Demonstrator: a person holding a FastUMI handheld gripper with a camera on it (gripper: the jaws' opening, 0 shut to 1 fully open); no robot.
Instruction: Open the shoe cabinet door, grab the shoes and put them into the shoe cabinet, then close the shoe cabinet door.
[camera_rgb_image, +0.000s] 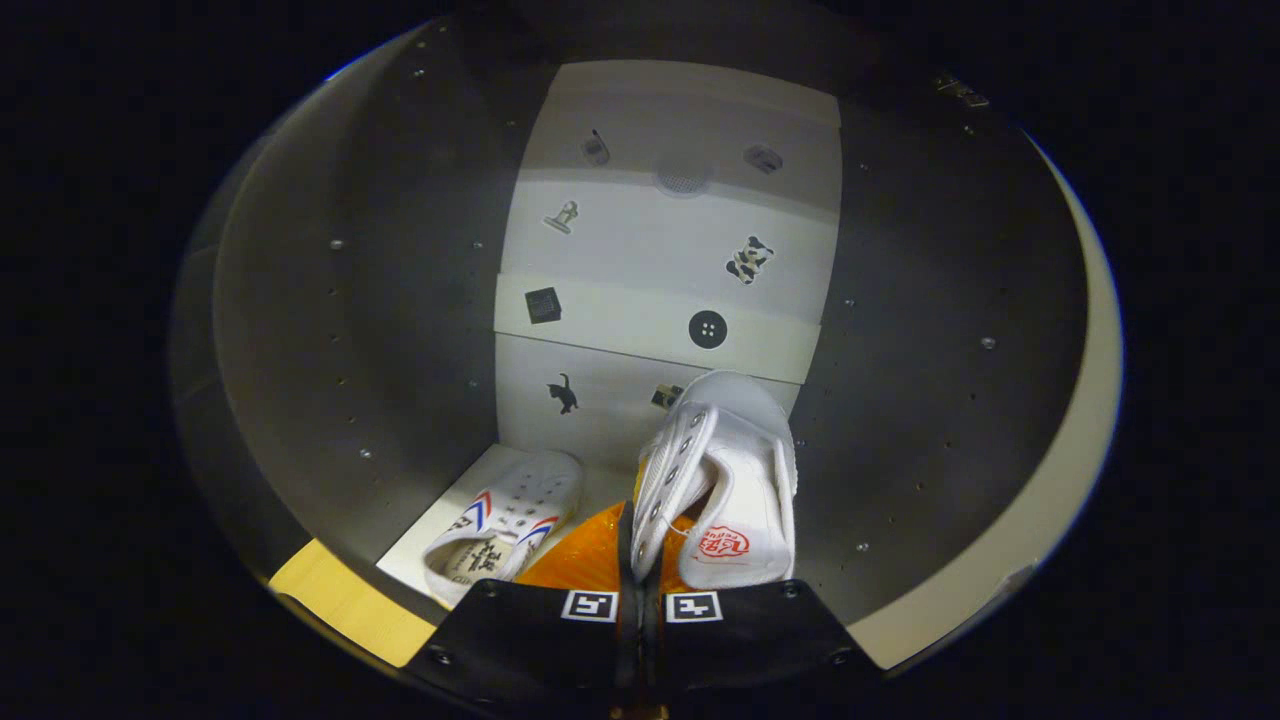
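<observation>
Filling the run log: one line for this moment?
phase: placing second shoe | gripper: shut on white canvas shoe | white striped shoe: on cabinet floor, left | cabinet: open

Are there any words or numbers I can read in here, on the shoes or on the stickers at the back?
Red round logo on the held shoe, gripped between the shut gripper: has writing, too small to read.
Dark print inside the second shoe on the cabinet floor: too blurred to read.
Stickers on the back panel (cat, button, cube): pictures, no words.
Square markers on the gripper: patterns, no words.
</observation>
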